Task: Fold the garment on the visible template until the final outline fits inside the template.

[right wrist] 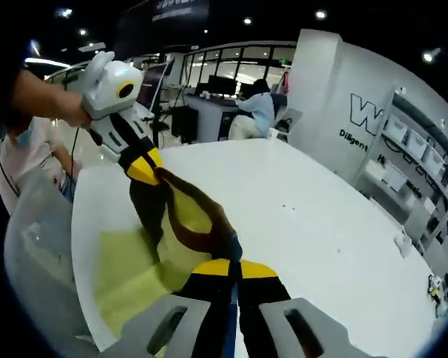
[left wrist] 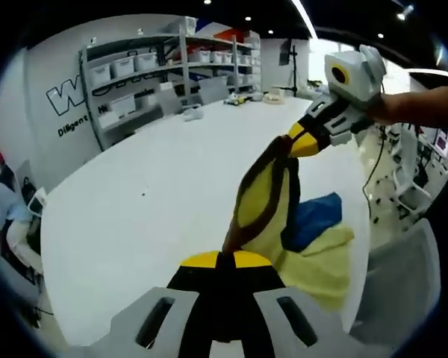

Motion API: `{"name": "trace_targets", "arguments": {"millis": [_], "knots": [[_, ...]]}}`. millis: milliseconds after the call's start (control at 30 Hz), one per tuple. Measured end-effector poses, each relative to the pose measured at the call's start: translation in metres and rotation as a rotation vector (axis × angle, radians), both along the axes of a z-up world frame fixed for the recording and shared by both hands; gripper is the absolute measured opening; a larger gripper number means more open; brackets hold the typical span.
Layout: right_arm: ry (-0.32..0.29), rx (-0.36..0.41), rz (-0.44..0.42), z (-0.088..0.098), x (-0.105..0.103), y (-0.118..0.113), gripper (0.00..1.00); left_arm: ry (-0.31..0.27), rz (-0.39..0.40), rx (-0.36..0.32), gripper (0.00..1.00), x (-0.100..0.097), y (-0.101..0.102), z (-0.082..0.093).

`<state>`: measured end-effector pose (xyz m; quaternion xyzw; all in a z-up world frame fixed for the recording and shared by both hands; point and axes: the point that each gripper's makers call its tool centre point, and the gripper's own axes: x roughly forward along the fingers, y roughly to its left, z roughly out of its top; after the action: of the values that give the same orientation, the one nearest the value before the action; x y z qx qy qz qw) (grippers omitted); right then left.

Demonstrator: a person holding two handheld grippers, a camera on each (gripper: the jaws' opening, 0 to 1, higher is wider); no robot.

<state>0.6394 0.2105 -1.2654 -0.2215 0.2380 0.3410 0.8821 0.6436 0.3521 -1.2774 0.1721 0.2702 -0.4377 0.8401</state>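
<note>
A garment (left wrist: 265, 201) of yellow, brown and blue cloth hangs stretched between my two grippers above a white table (left wrist: 149, 194). My left gripper (left wrist: 222, 257) is shut on one end of it at the bottom of the left gripper view. My right gripper (left wrist: 297, 142) enters that view from the upper right, shut on the other end. In the right gripper view my right gripper (right wrist: 231, 265) pinches the garment (right wrist: 190, 216), and the left gripper (right wrist: 151, 168) holds the far end. The lower cloth, pale yellow (right wrist: 127, 280) with a blue patch (left wrist: 317, 216), rests on the table. I can make out no template.
Shelving with white bins (left wrist: 142, 67) lines the wall beyond the table. A person (right wrist: 260, 101) sits at a desk in the background. A grey chair back (left wrist: 403, 283) stands at the table's edge. A person's forearm (left wrist: 418, 104) holds the right gripper.
</note>
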Motion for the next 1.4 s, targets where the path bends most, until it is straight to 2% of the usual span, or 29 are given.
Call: {"name": "trace_targets", "arguments": {"millis": [167,400,633,767,1033,1167,1300,1400], "knots": [[-0.024,-0.008,-0.014,0.01,0.02,-0.007,0.0,-0.013,0.017,-0.021,0.03,0.021,-0.005,0.015],[-0.049,-0.009,-0.042,0.018,0.042,-0.011,0.0,-0.047,0.016,-0.007,0.03,0.048,-0.009,0.029],[-0.053,-0.017,-0.066,0.018,0.065,-0.02,0.0,-0.05,0.024,-0.001,0.02,0.07,-0.016,0.032],[-0.052,-0.019,-0.075,0.014,0.078,-0.021,0.0,-0.023,0.051,-0.009,0.02,0.085,-0.017,0.028],[-0.039,-0.026,-0.092,-0.002,0.102,-0.025,0.0,-0.02,0.069,0.008,0.02,0.111,-0.024,0.017],[-0.036,-0.033,-0.1,-0.014,0.119,-0.026,0.0,-0.034,0.07,0.024,0.02,0.124,-0.026,0.012],[-0.047,-0.062,-0.101,-0.023,0.136,-0.027,0.0,-0.038,0.074,0.055,0.02,0.141,-0.028,-0.001],[-0.05,-0.069,-0.115,-0.029,0.15,-0.028,0.0,-0.082,0.051,0.091,0.02,0.153,-0.029,-0.008]]}}
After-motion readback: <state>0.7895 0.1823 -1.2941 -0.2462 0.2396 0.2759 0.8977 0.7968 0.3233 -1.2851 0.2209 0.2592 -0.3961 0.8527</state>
